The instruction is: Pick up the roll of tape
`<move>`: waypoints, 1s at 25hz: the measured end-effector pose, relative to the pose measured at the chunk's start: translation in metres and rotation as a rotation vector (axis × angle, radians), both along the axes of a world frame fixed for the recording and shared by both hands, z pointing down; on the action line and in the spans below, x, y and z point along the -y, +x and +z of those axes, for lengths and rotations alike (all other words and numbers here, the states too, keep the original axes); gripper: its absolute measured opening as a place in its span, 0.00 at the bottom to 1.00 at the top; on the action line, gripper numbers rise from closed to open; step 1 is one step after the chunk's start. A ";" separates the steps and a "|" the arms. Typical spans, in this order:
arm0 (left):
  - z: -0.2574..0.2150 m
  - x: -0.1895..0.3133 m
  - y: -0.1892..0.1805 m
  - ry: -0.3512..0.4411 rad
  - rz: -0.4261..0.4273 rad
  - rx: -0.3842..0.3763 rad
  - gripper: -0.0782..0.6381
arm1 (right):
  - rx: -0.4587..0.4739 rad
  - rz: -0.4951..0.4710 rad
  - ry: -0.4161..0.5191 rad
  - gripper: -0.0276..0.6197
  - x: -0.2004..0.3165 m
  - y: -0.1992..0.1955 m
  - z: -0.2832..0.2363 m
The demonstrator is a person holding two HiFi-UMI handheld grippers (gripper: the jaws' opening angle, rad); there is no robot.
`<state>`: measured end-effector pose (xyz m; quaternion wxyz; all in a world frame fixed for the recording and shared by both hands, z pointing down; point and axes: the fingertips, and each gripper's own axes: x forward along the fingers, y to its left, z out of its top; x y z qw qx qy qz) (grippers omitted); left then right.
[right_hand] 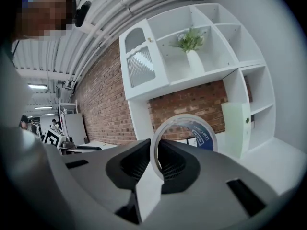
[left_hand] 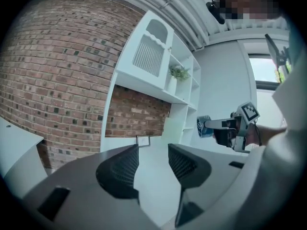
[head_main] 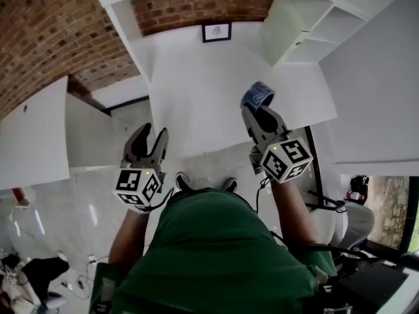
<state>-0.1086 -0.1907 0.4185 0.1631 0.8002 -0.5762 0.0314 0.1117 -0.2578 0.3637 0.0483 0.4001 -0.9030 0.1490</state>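
Your right gripper (head_main: 263, 118) has its fingers clenched on the roll of tape (right_hand: 206, 137). They pinch the near arc of the ring, so most of it juts edge-on past the fingertips, right of centre in the head view, clear above the white desk (head_main: 196, 97). Your left gripper (left_hand: 153, 163) sits lower left, fingers released and empty, well apart from the roll. The pick-up looks done.

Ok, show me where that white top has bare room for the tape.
The white top is bare from the framed picture at the back wall to the grippers, widest between the left gripper and the right gripper holding the roll of tape. It is tighter at the right, by the shelf unit.
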 end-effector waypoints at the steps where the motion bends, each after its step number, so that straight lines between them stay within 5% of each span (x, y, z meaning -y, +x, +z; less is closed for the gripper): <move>1: -0.005 0.003 0.011 0.009 0.007 0.006 0.39 | 0.009 0.010 0.008 0.14 0.000 0.013 -0.005; 15: -0.064 0.031 0.133 0.139 0.058 0.059 0.39 | 0.076 0.238 0.169 0.14 -0.010 0.191 -0.064; 25: -0.078 0.047 0.213 0.163 0.127 0.055 0.39 | 0.087 0.282 0.184 0.14 -0.023 0.259 -0.069</move>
